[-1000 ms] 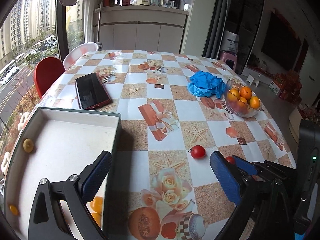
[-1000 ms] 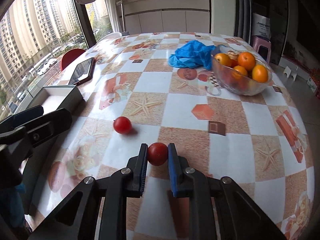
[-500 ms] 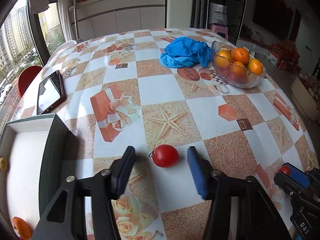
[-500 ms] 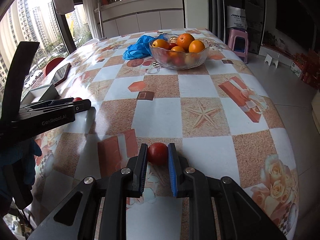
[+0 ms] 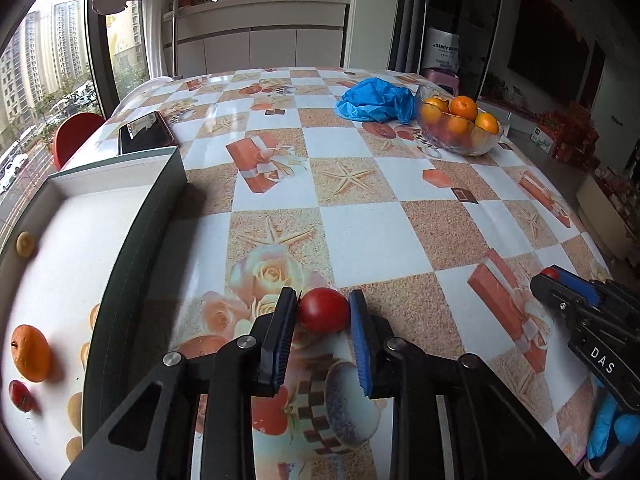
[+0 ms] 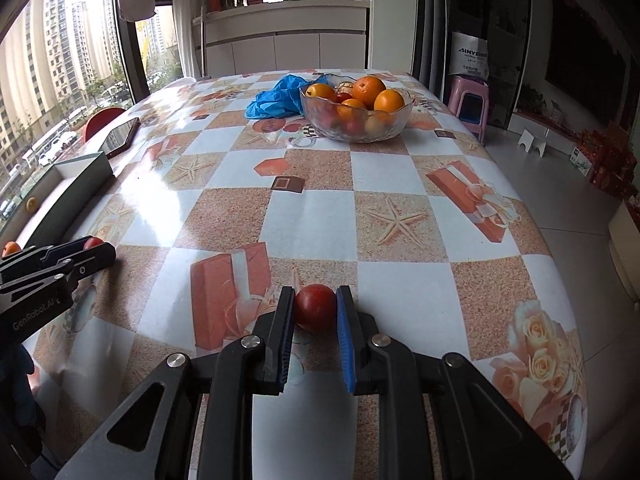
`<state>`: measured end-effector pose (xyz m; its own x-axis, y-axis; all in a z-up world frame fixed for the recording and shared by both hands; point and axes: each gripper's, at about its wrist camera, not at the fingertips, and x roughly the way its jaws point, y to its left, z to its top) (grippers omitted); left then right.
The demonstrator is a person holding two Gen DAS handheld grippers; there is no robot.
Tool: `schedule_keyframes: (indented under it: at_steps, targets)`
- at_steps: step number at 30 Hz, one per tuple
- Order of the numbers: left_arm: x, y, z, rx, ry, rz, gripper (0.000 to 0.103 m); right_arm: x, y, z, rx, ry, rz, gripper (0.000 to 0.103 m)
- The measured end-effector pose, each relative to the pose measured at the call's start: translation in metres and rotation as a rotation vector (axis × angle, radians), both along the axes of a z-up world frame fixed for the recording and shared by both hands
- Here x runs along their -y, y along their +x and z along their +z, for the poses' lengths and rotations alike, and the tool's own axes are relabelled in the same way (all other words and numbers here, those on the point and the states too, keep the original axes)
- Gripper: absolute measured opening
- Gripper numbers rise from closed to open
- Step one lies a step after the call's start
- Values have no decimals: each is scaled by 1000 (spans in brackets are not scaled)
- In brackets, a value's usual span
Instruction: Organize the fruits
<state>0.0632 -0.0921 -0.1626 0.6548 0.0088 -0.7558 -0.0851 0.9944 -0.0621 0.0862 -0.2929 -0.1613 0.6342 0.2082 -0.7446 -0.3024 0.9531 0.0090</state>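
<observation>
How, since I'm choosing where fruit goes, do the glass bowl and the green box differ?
The glass bowl is round and clear; the green box is rectangular and opaque, white inside. The bowl is heaped with oranges; the box holds few, scattered fruits. Both hold fruit.

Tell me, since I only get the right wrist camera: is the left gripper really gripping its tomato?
Observer: Yes. The left gripper has just been closing, and both fingers press on the left tomato.
Operator: What's inside the box?
Observer: The box holds an orange with a small red fruit beside it.
Operator: Can you see my right hand?
Observer: A blue glove shows behind the right gripper, which is clamped on the right tomato.
</observation>
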Motion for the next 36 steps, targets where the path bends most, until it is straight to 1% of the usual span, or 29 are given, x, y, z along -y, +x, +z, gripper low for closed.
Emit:
schedule_keyframes:
  at_steps: [3,7,36]
  targets:
    - [1,2,-1,0,3,5,28,0,-1,0,4,-10,-1,22]
    - [-3,1,-1,7,-27,8,28,-1,-2,0,11,-26,-2,22]
    - [-2,1,-1,7,-22,8,28,-1,-2,0,12,-25,-1,22]
